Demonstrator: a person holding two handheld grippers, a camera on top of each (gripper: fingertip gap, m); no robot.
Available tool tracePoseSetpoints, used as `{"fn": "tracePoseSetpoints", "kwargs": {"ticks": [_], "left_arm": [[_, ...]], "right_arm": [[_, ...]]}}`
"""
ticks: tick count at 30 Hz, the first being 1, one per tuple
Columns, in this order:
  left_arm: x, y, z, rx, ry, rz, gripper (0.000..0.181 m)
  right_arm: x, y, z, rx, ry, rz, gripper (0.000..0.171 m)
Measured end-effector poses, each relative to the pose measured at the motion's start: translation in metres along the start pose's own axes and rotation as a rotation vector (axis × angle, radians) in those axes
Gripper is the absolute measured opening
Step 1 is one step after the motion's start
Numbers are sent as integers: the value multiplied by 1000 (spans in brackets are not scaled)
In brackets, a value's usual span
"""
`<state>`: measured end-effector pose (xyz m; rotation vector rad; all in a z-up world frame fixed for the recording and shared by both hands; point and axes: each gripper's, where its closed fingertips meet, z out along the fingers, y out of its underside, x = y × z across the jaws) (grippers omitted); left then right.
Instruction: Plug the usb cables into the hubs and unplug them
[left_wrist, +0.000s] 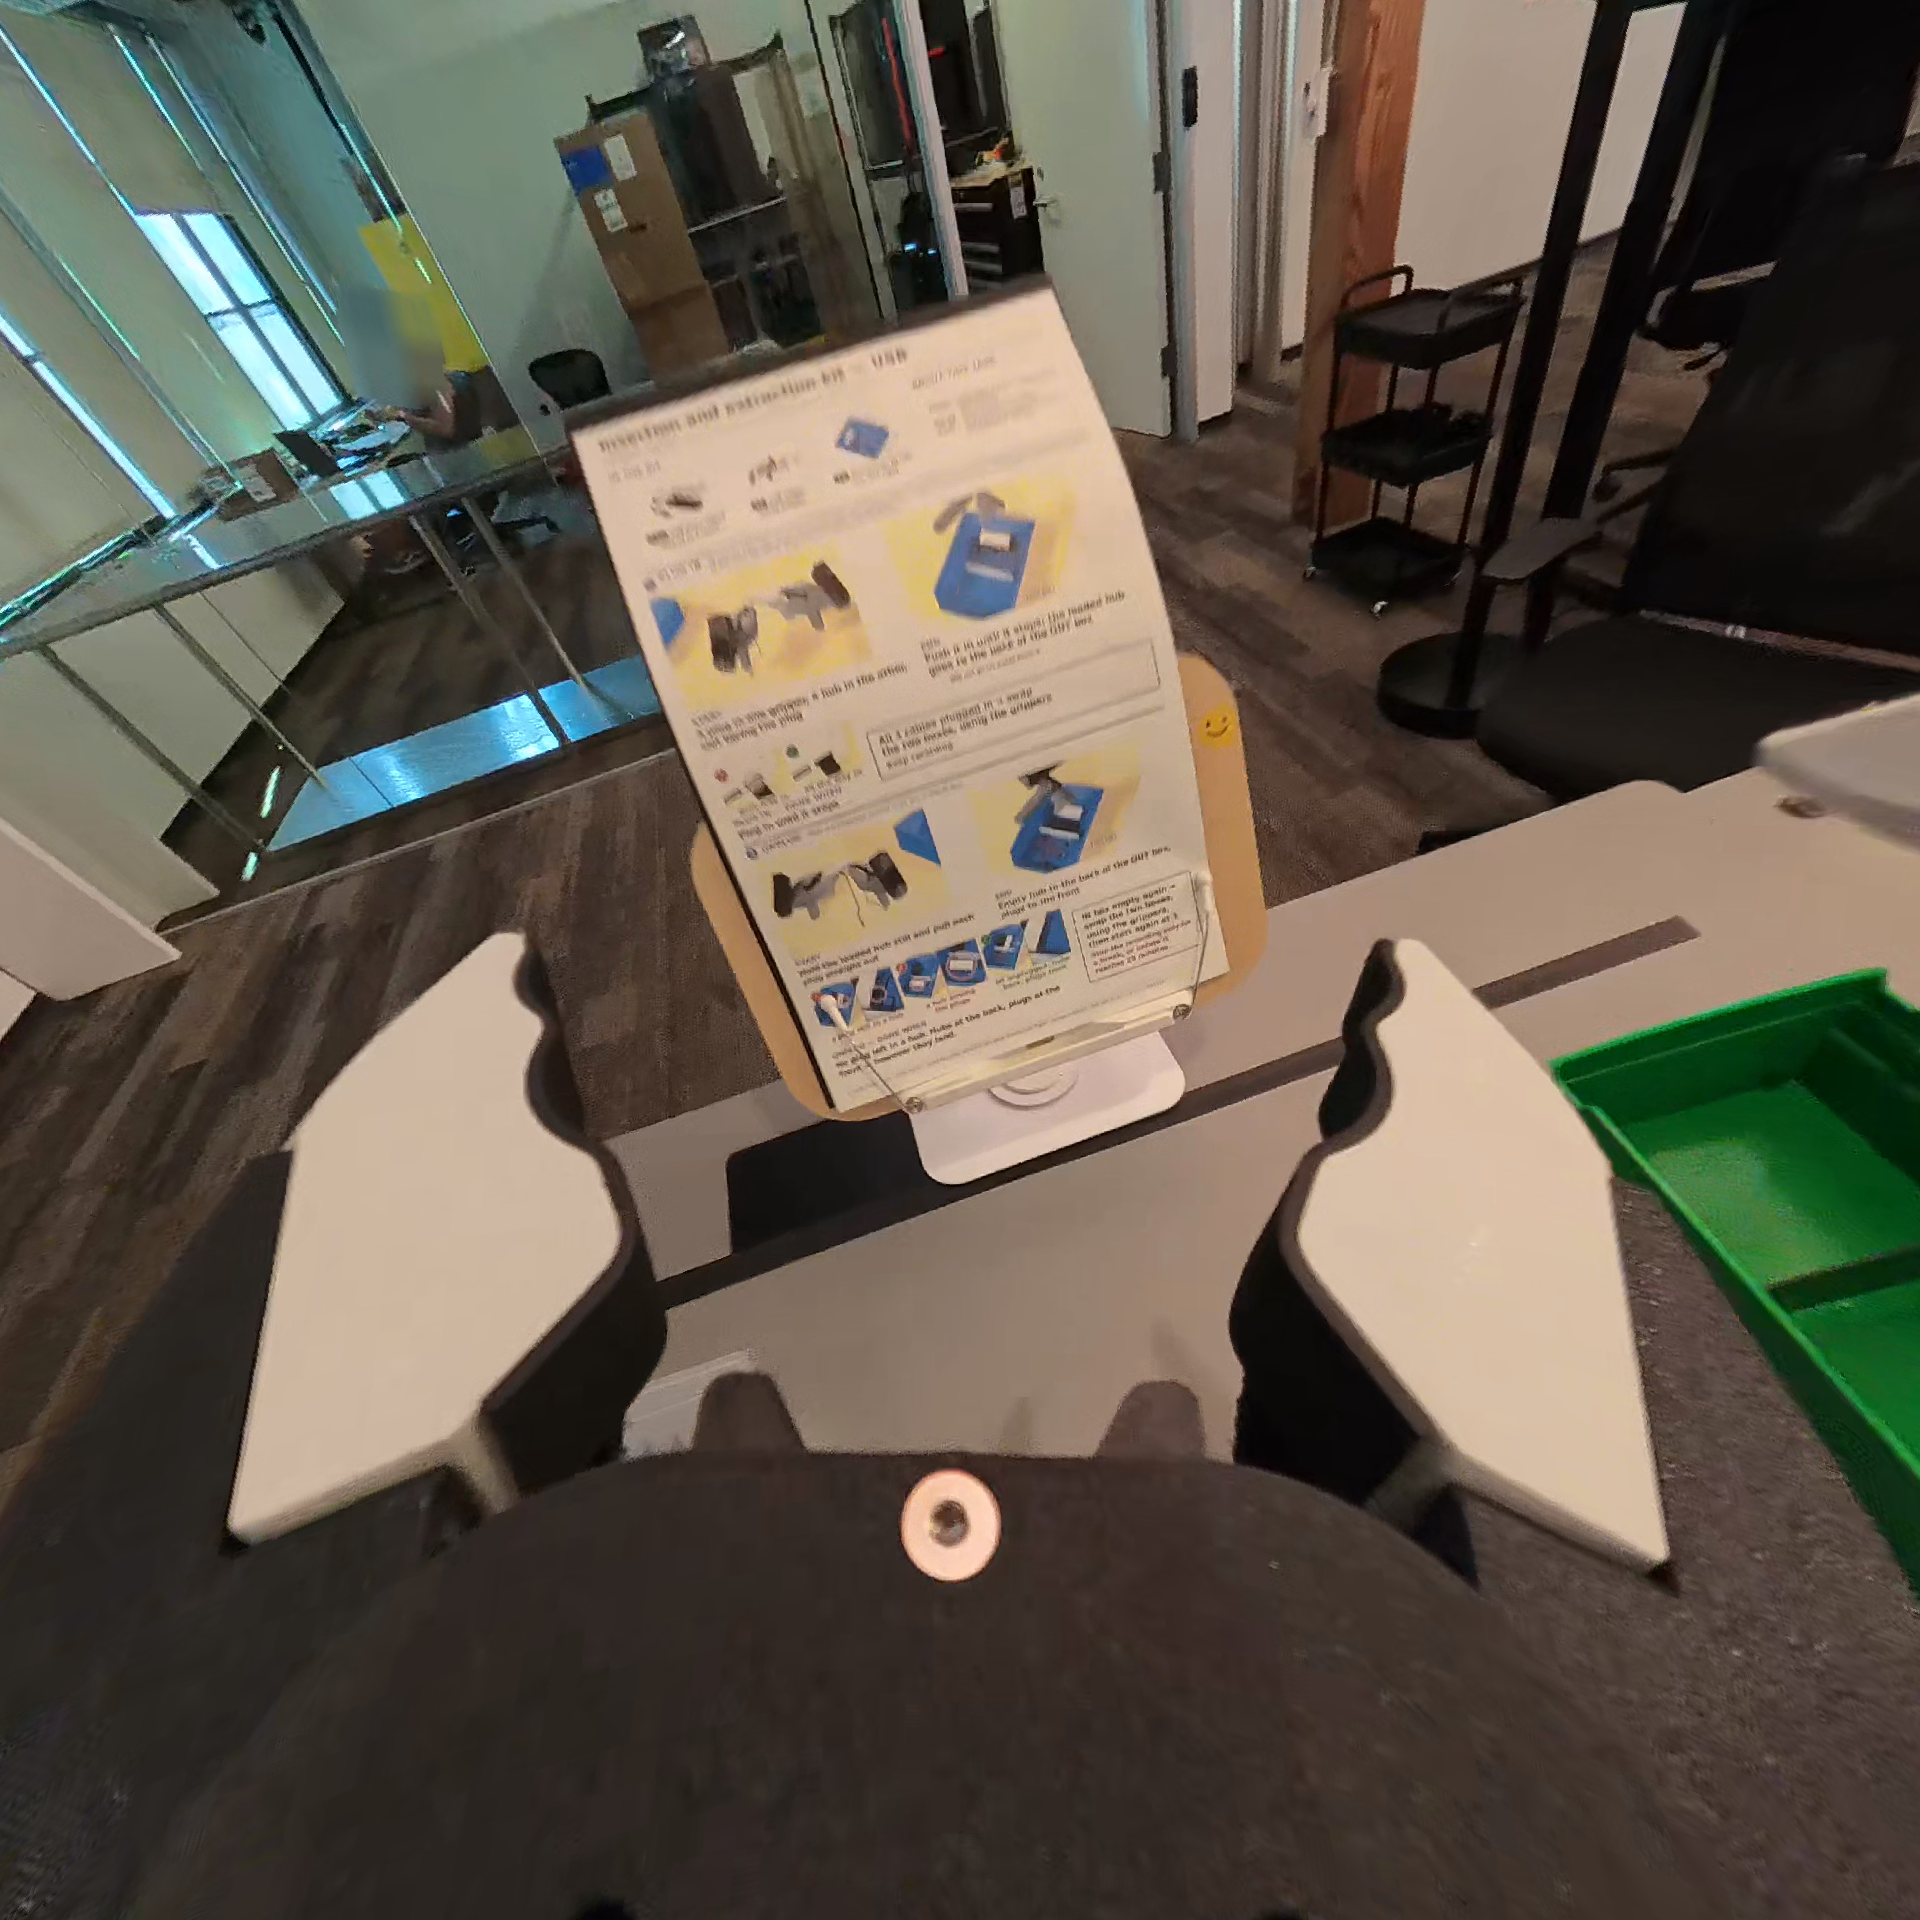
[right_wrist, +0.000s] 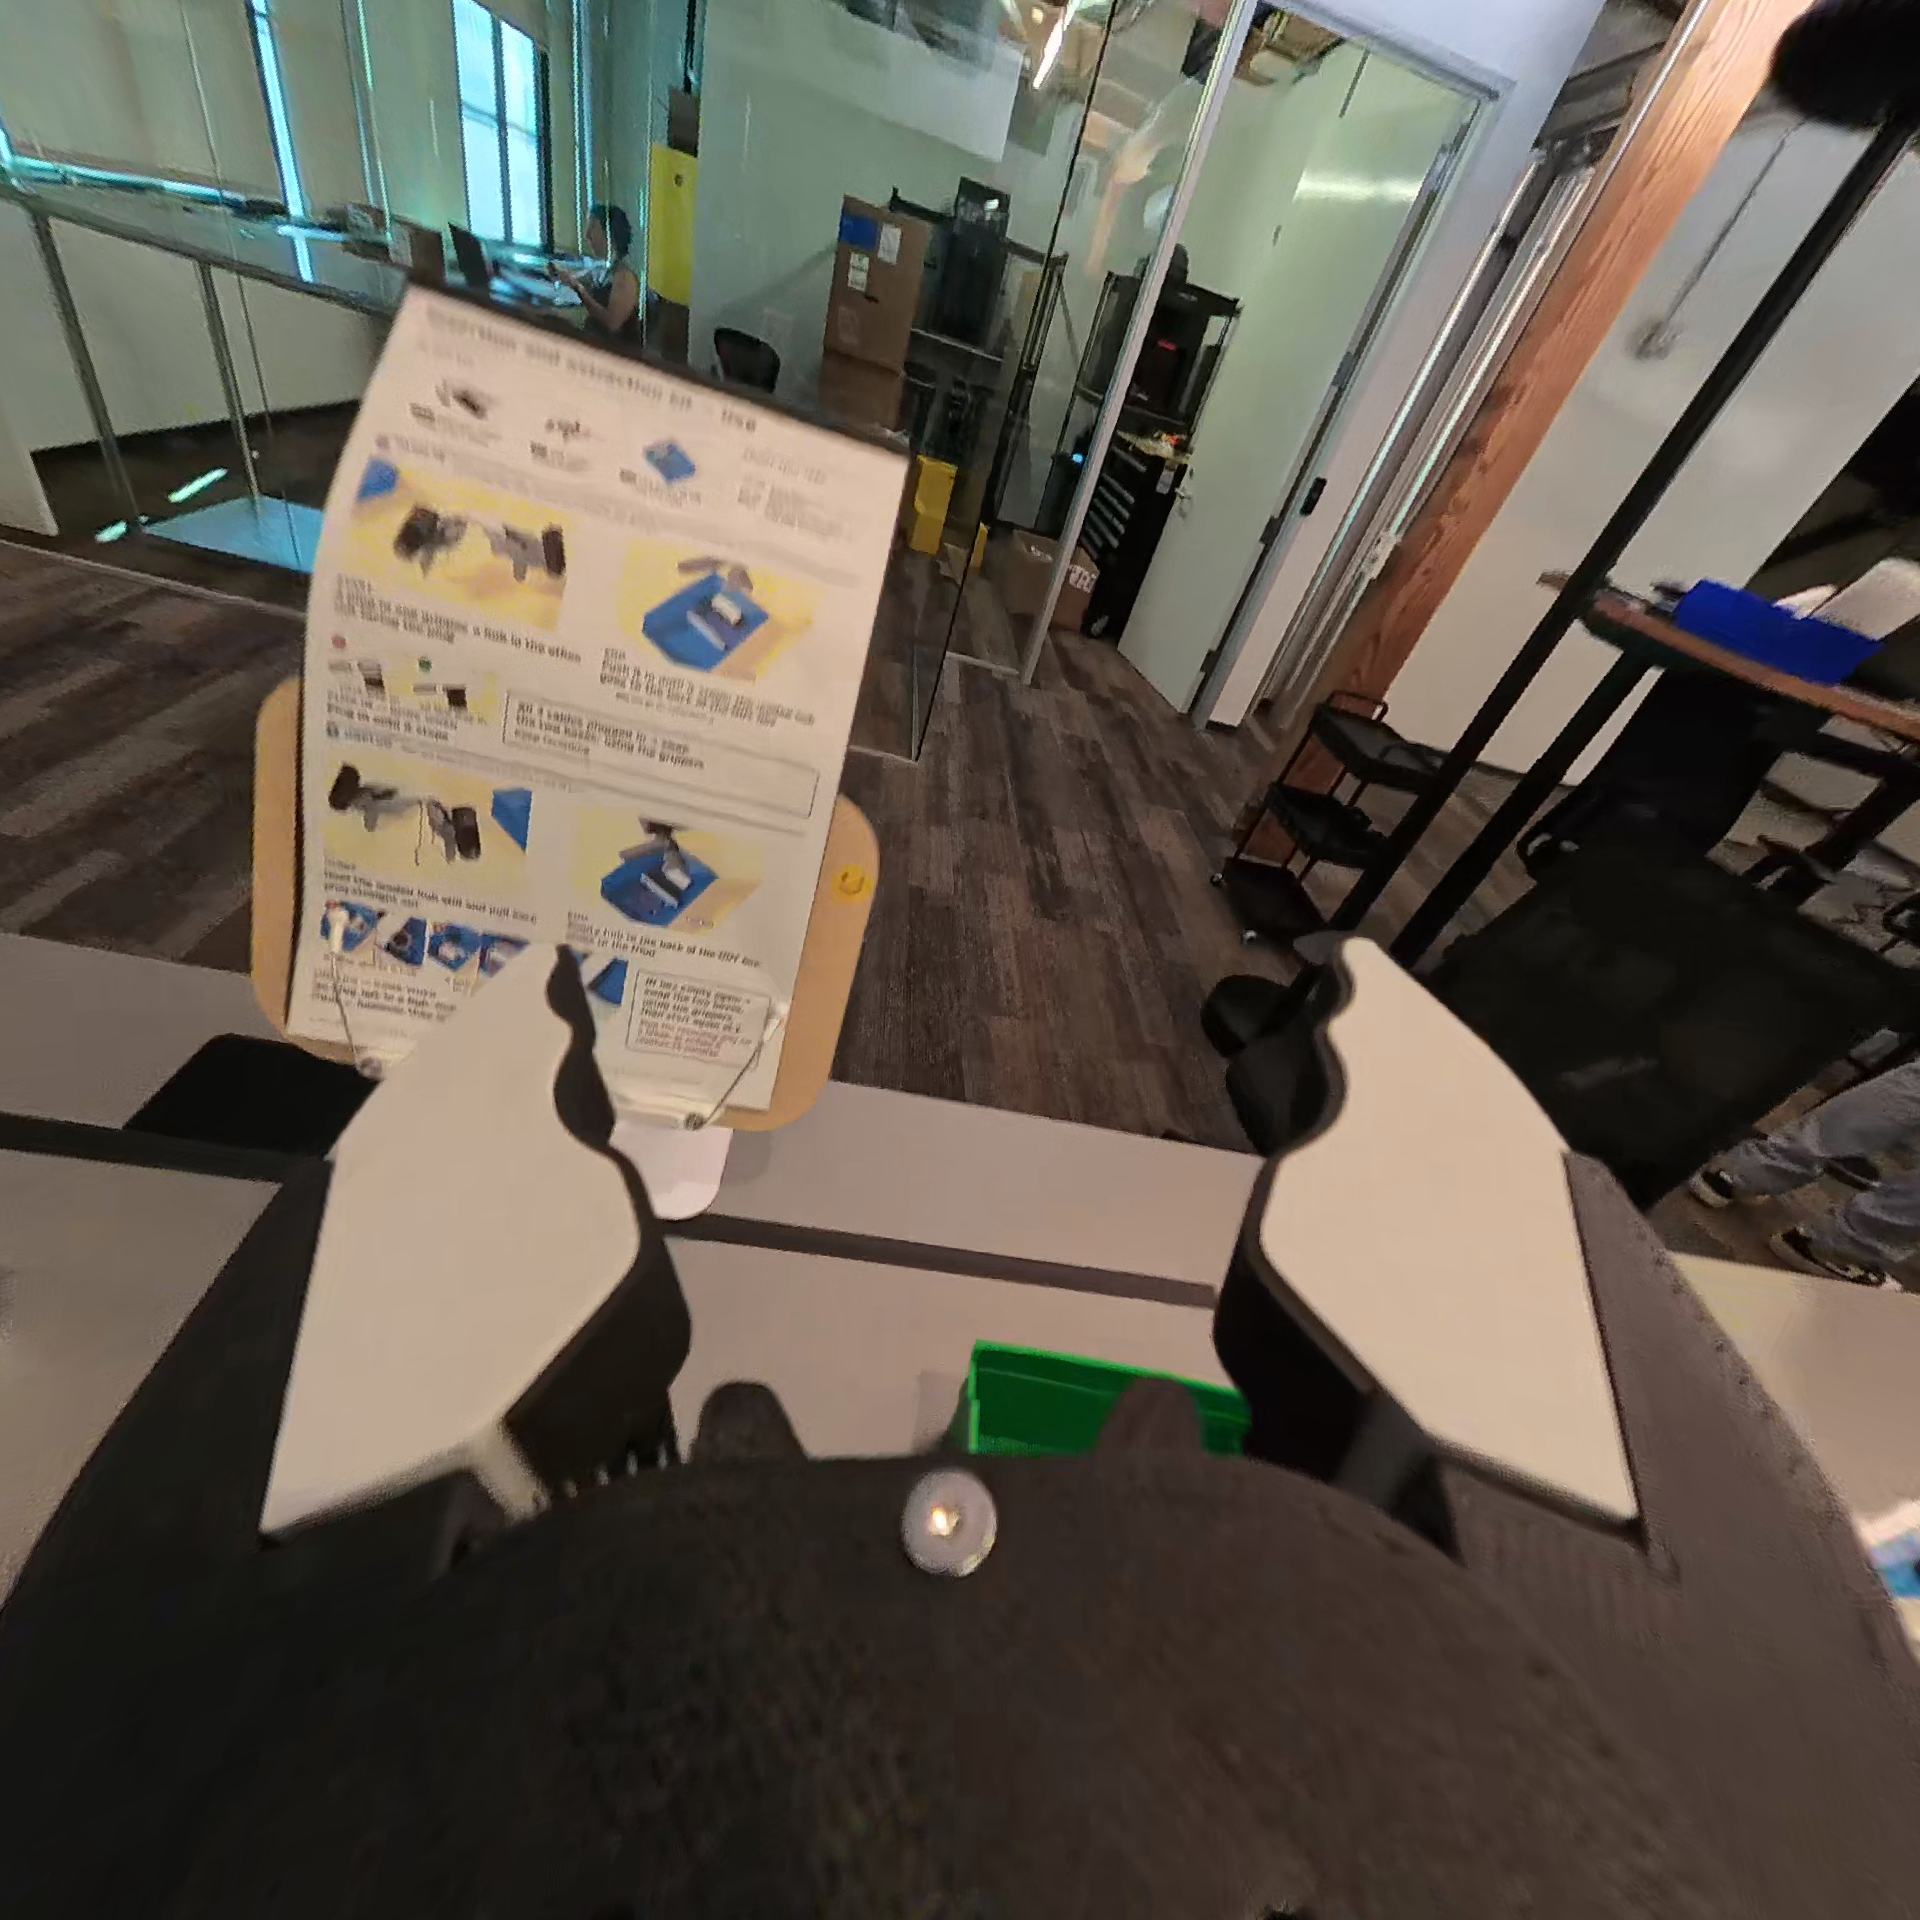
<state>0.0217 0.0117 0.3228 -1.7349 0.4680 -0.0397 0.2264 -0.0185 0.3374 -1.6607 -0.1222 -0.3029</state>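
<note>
Grippers first: left gripper (left_wrist: 951, 997) is spread wide with nothing between its fingers, and the right gripper (right_wrist: 951, 1013) is the same, gaping and empty. Both have flat, matte pale-grey finger plates (left_wrist: 436, 1236) shaped like angled wedges, with wavy black rubbery inner edges, bolted onto a grainy black printed body with a shiny round screw in the middle.

Both hover over a smooth grey table (left_wrist: 935, 1330) that has a dark slot running across it. Standing on the far part of the table is a laminated instruction sheet (left_wrist: 894, 686), glossy and slightly curved, clipped by a thin wire onto a rounded tan board (left_wrist: 1231, 831) that sits on a white square base (left_wrist: 1049, 1117). It has a small yellow smiley sticker (left_wrist: 1218, 725) on the board's right side. It's all a bit motion-blurred.

As for the task stuff, I honestly can't see any usb cables or hubs in either view. What does show is a green plastic tray (left_wrist: 1766, 1174) with stepped walls and dividers, off to the left gripper's right on the table; in the right wrist view, a corner of it (right_wrist: 1049, 1397) peeks out low between the fingers.

Background is wood-look floor, glass partitions, cardboard boxes and a black rolling cart (left_wrist: 1403, 436).
</note>
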Motion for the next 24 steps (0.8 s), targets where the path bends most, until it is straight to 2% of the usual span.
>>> {"fn": "tracePoseSetpoints", "kwargs": {"ticks": [4, 8, 12, 16, 20, 24], "left_arm": [[22, 82, 48, -38, 10, -41, 145], [44, 193, 88, -176, 25, -105, 145], [49, 310, 113, -332, -26, -169, 145], [56, 395, 116, -434, -71, -272, 145], [62, 445, 113, -503, -113, -318, 145], [71, 464, 111, -565, -107, -323, 145]], "right_arm": [[-44, 93, 42, -135, -50, 42, 135], [-86, 201, 73, -278, -107, 88, 135], [-122, 314, 81, -449, -131, 116, 135], [-154, 406, 71, -624, -151, 117, 135], [-176, 459, 58, -730, -153, 140, 135], [-185, 465, 55, -721, -153, 222, 136]]}}
